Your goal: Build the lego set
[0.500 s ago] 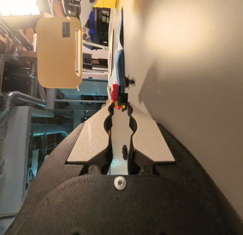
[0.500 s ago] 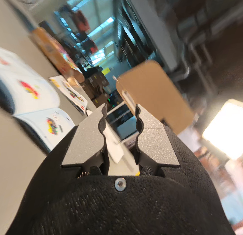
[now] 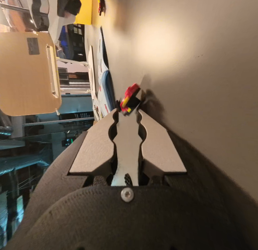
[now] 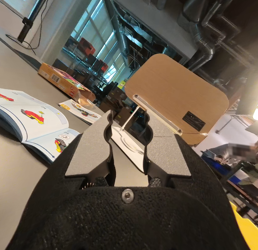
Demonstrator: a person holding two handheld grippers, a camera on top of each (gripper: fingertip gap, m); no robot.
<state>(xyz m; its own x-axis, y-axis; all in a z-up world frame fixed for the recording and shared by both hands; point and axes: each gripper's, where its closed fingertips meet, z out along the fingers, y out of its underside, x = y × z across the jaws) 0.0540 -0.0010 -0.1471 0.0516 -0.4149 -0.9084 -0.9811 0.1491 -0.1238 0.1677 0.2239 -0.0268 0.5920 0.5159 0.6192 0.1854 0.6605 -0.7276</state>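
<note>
A small red, black and yellow lego model (image 3: 129, 100) sits at the tips of my left gripper (image 3: 127, 112). Its lower end is between the fingertips and it leans toward the grey table (image 3: 195, 75), casting a shadow there. The left jaws are narrow and closed on the model's end. This view is rolled sideways, with the table on the right. My right gripper (image 4: 128, 117) is open and empty, held low over the table (image 4: 16, 70) and pointing at a wooden board on a clear stand (image 4: 174, 98). An open instruction booklet (image 4: 34, 117) lies to its left.
A second booklet (image 4: 81, 110) and an opened lego box (image 4: 62, 81) lie farther back on the left. A yellow tray (image 4: 245, 229) is at the right gripper's right. Loose red and black pieces (image 3: 101, 4) lie by a yellow tray (image 3: 83, 10). A monitor stand (image 4: 23, 29) stands far left. My hands' fingertips stand some 30 centimeters from each other.
The lego model has tilted toward the table at the left fingertips, and the left gripper has shifted. The right gripper has swung, and its view now takes in the booklet and box.
</note>
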